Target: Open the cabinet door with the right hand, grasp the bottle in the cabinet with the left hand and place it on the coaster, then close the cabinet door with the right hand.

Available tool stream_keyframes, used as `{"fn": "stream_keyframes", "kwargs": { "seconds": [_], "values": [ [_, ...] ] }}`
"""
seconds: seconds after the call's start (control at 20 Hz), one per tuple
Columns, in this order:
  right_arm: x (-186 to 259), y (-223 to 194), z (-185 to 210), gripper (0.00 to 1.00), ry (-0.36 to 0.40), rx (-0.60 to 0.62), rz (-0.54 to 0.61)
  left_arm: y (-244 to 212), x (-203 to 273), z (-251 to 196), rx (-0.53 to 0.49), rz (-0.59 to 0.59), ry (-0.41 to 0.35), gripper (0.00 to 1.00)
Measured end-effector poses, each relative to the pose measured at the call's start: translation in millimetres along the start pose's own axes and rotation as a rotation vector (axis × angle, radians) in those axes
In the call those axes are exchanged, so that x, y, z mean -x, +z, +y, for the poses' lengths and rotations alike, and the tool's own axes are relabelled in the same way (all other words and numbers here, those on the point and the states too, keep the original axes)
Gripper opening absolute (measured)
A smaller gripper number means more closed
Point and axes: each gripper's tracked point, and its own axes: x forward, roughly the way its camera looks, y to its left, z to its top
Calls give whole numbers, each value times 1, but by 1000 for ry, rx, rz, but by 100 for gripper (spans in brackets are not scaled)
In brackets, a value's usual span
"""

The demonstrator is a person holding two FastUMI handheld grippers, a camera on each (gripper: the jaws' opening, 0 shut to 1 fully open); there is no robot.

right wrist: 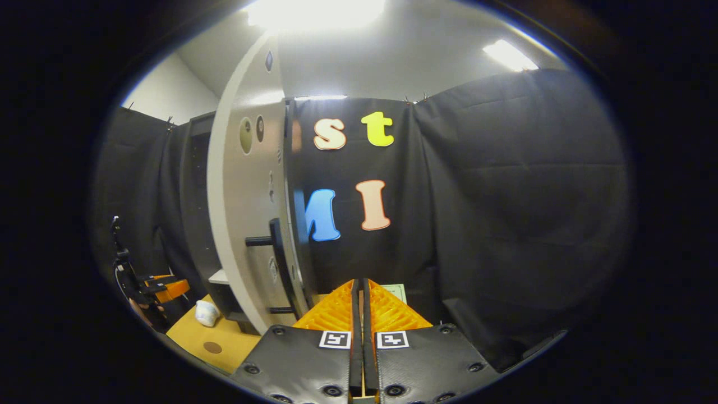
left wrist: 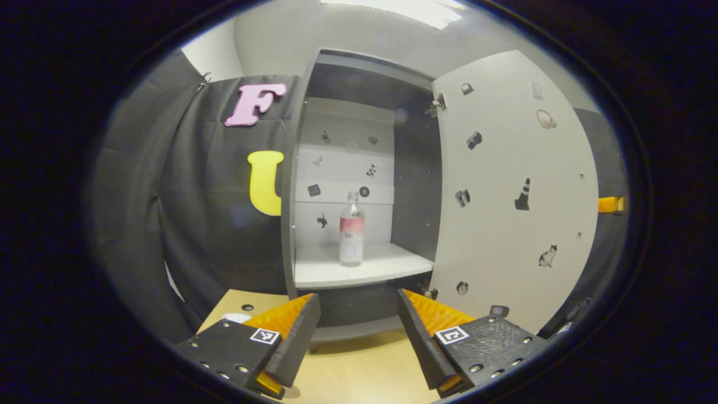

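Right claw before edge-on cabinet door

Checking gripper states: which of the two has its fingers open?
The left gripper: its fingers stand wide apart, facing the bottle on the cabinet shelf. The right gripper's fingers are together.

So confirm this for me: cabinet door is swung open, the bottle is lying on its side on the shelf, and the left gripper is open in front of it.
One thing is wrong: the bottle stands upright on the shelf, as the left gripper view shows. The cabinet door is open, and the left gripper is open in front of it.
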Motion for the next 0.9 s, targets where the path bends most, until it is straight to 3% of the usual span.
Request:
{"fn": "stream_keyframes", "kwargs": {
  "seconds": [0.2, 0.35, 0.45, 0.5, 0.6, 0.65, 0.7, 0.75, 0.9],
  "values": [
    [-29, 9, -15, 2, -59, -20, -24, 31, -45, 7, -48, -42, -10, 84],
    [-54, 18, -21, 3, -77, -36, -48, 43, -87, 10, -11, -40, -24, 83],
    [-69, 18, -22, 12, -78, -52, -56, 49, -115, 14, 13, -37, -31, 84],
    [-76, 18, -24, 29, -82, -60, -60, 51, -129, 15, 13, -33, -31, 84],
    [-91, 17, -30, 43, -88, -74, -54, 51, -155, 19, 7, -24, -28, 83],
    [-96, 17, -32, 58, -86, -76, -52, 49, -167, 18, 4, -19, -32, 83],
    [-102, 15, -39, 84, -101, -71, -50, 49, -178, 17, -4, -18, -37, 84],
    [-105, 16, -44, 97, -116, -65, -50, 49, -189, 17, -17, -18, -38, 83],
    [-117, 10, -54, 96, -146, -36, -36, 42, -218, 15, -57, -7, -40, 84]
  ]
}}
